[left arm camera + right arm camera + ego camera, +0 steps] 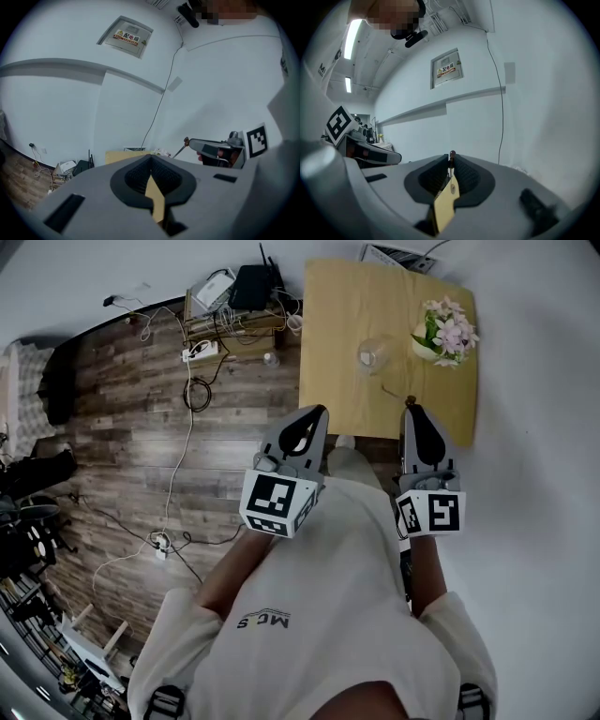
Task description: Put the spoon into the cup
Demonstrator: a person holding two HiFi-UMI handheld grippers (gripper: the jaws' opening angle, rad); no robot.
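- right gripper [412,409] is clamped tight on the spoon [396,392], and its own view shows the jaws pinched on the thin shaft with the brown end poking out just past the tips.
- in the head view the spoon's shaft slants away from those tips, out over the near edge of the wooden table [337,381].
- the spoon is in the air, not in the cup and not touching it.
- the clear glass cup [373,354] stands upright on the table, beyond the spoon.
- a pot of pink flowers [445,332] sits to the cup's right, near it but apart.
- left gripper [319,411] has its jaws closed together with nothing between them, and only a sliver of the table shows through the slot behind the tips.
- it hangs off the table's near left corner, level with the right gripper and apart from it.
- left of the table, on the plank floor [122,427], lies a tangle of cables with a power strip [199,351] and a black router [251,285].
- both gripper views look at a white wall carrying a grey electrical box [125,36].
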